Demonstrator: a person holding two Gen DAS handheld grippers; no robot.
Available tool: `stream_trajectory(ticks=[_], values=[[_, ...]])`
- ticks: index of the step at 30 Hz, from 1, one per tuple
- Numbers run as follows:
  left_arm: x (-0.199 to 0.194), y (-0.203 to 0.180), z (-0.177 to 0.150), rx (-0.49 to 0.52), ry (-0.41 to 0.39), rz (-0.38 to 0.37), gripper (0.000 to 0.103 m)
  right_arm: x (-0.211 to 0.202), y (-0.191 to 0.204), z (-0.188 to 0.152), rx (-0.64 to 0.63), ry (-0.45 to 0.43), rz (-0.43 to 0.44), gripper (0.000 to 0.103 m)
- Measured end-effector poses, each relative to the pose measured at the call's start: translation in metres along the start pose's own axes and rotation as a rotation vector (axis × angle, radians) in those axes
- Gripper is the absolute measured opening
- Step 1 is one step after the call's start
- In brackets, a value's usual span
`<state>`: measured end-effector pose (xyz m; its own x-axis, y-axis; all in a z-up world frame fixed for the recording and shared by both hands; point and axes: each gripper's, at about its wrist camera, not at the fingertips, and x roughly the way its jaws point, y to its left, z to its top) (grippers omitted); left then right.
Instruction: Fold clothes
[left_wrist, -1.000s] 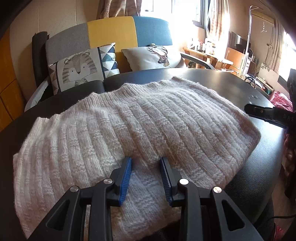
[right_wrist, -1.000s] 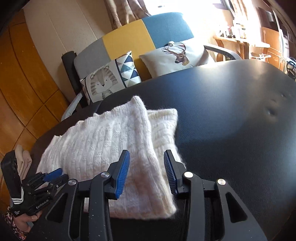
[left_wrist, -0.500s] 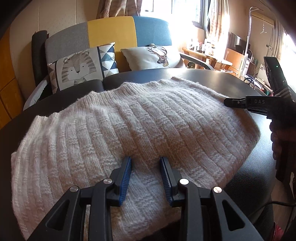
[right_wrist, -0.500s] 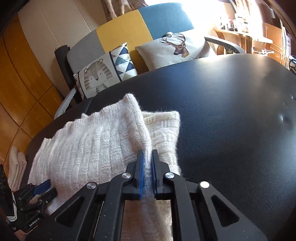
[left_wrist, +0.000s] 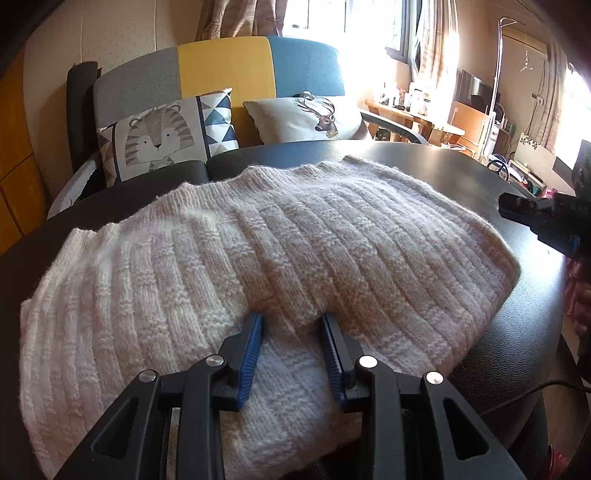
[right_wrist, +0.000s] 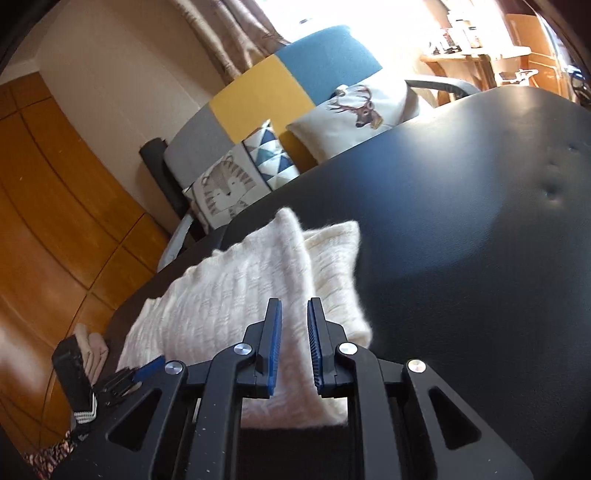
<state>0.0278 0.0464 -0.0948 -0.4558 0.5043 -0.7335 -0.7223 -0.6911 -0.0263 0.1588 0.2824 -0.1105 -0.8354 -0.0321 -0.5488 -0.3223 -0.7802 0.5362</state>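
Cream knit sweater (left_wrist: 266, 251) is lying folded on the black table (left_wrist: 461, 173), long axis running left to right. Left hand-held gripper (left_wrist: 291, 350) is sitting apart over its near edge; right hand-held gripper (right_wrist: 294, 347) is opening, fabric between the jaws unpinched.

A fluffy cream knitted sweater (left_wrist: 280, 258) lies folded on the black surface (right_wrist: 461, 258). It has bumpy stripes. One soft layer sits on top of another near the edge.

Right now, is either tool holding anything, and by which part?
Nothing is held. Right tool, jaws opening, hovers over the sweater; left tool rests open on it.
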Motion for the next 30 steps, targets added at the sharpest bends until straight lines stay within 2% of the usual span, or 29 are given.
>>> stream_trajectory(ticks=[2, 4, 5, 6, 10, 14, 16, 19, 21, 23, 25, 26, 27, 29, 30], values=[[0.000, -0.001, 0.000, 0.001, 0.001, 0.004, 0.033, 0.010, 0.010, -0.010, -0.046, 0.039, -0.021, 0.016], [0.000, -0.002, 0.000, 0.005, 0.005, 0.007, 0.033, 0.021, 0.010, -0.020, -0.061, 0.072, -0.085, 0.016], [0.000, -0.002, 0.000, 0.009, 0.006, 0.006, 0.033, 0.025, 0.006, -0.024, -0.054, 0.083, -0.120, 0.013], [0.000, -0.002, 0.000, 0.012, 0.007, 0.005, 0.033, 0.027, 0.000, -0.026, -0.030, 0.080, -0.136, 0.006], [-0.001, -0.001, -0.001, 0.021, 0.009, 0.000, 0.033, 0.019, -0.010, -0.025, 0.058, 0.038, -0.095, 0.007], [-0.001, -0.003, -0.001, 0.009, 0.004, 0.008, 0.033, 0.014, 0.018, -0.019, -0.052, -0.004, -0.068, 0.008], [-0.002, -0.002, -0.001, -0.002, 0.000, 0.007, 0.033, 0.023, 0.029, -0.019, -0.103, 0.021, -0.093, 0.008], [-0.005, 0.000, -0.001, -0.014, -0.007, -0.006, 0.033, 0.039, 0.024, -0.026, -0.093, 0.087, -0.147, 0.008], [-0.013, 0.005, -0.003, -0.036, -0.021, -0.017, 0.033, 0.034, 0.016, -0.028, -0.056, 0.083, -0.101, 0.009], [-0.022, 0.006, -0.003, -0.045, -0.044, -0.032, 0.033, 0.021, 0.009, -0.026, -0.025, 0.075, -0.020, 0.009], [-0.031, 0.006, -0.001, -0.035, -0.070, -0.052, 0.033, 0.004, -0.005, -0.021, 0.007, 0.064, 0.035, 0.016], [-0.031, 0.002, 0.003, -0.005, -0.074, -0.060, 0.033, -0.005, -0.013, -0.018, 0.024, 0.059, 0.059, 0.026], [-0.031, -0.002, 0.008, 0.026, -0.078, -0.068, 0.033, -0.013, -0.021, -0.015, 0.042, 0.055, 0.083, 0.040], [-0.029, -0.012, 0.018, 0.079, -0.079, -0.095, 0.033, -0.023, -0.036, -0.012, 0.071, 0.063, 0.097, 0.056], [-0.025, -0.018, 0.023, 0.101, -0.076, -0.115, 0.033, -0.027, -0.044, -0.010, 0.085, 0.070, 0.099, 0.057]])
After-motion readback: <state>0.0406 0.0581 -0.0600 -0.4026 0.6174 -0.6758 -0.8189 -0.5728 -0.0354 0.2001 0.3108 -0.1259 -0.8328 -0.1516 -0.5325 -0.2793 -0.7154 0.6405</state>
